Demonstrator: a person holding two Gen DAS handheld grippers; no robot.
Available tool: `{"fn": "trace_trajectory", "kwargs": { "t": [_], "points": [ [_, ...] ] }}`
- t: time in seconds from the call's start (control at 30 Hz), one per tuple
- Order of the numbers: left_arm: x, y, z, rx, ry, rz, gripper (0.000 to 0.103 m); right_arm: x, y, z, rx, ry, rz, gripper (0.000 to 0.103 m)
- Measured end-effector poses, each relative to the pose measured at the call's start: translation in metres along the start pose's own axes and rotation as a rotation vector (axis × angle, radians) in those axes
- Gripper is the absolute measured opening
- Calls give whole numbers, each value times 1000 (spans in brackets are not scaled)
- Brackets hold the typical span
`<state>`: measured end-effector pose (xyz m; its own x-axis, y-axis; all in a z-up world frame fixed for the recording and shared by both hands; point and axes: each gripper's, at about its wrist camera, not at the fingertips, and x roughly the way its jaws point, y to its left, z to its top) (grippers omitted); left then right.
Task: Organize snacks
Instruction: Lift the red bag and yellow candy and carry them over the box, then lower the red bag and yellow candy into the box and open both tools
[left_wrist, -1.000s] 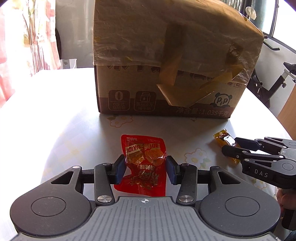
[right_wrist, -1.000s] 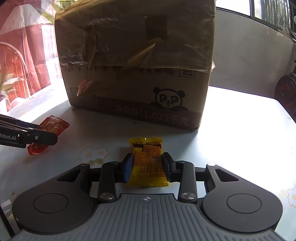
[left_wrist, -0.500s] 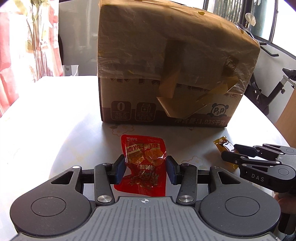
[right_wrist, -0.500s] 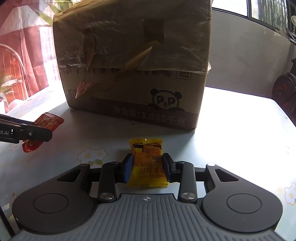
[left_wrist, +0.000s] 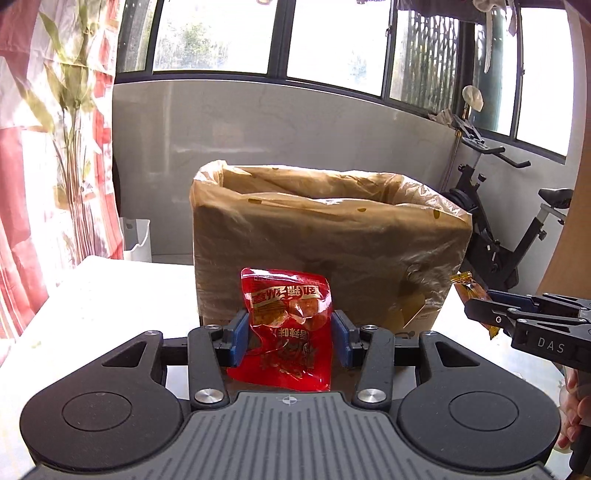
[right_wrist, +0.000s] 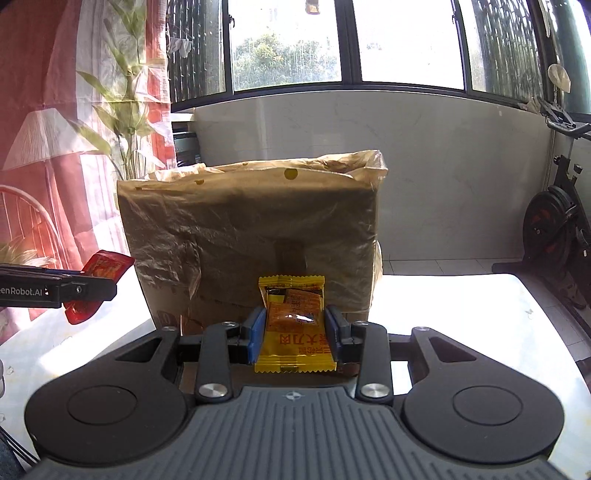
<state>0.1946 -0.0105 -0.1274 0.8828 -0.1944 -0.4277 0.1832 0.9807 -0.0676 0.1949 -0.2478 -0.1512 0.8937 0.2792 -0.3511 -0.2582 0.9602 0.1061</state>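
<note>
My left gripper (left_wrist: 288, 332) is shut on a red snack packet (left_wrist: 290, 328) and holds it up in front of a cardboard box (left_wrist: 325, 236) lined with a brown plastic bag and open at the top. My right gripper (right_wrist: 294, 332) is shut on a yellow snack packet (right_wrist: 295, 328), also lifted in front of the box (right_wrist: 251, 236). The right gripper (left_wrist: 476, 308) with its yellow packet (left_wrist: 466, 284) shows at the right of the left wrist view. The left gripper (right_wrist: 110, 288) with the red packet (right_wrist: 105, 264) shows at the left of the right wrist view.
The box stands on a white flower-patterned table (right_wrist: 461, 314). An exercise bike (left_wrist: 517, 240) stands to the right beyond the table. A red curtain (left_wrist: 44, 147) hangs at the left, a tiled wall and windows behind. A white bin (left_wrist: 136, 240) stands behind the table.
Both grippers have risen with their packets, from table level to near the height of the box's top. The box's open top now shows.
</note>
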Motion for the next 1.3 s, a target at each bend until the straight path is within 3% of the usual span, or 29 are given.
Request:
{"fn": "trace_trajectory", "kwargs": {
  "t": [0.17,0.3,0.57,0.97,1.3],
  "points": [
    [-10,-7,41,17,-83,-18,49,-14,1,45,-10,-88,21,36],
    [-4,-14,71,39,-129,-22,49,-3,2,75,-26,-113,26,36],
    [34,-15,112,85,-132,-9,49,56,4,114,-93,-36,19,36],
    [103,-4,122,79,-41,22,50,107,3,131,-119,32,10,36],
    [116,-3,112,68,16,20,54,129,-4,123,-87,96,-2,39]
  ]
}}
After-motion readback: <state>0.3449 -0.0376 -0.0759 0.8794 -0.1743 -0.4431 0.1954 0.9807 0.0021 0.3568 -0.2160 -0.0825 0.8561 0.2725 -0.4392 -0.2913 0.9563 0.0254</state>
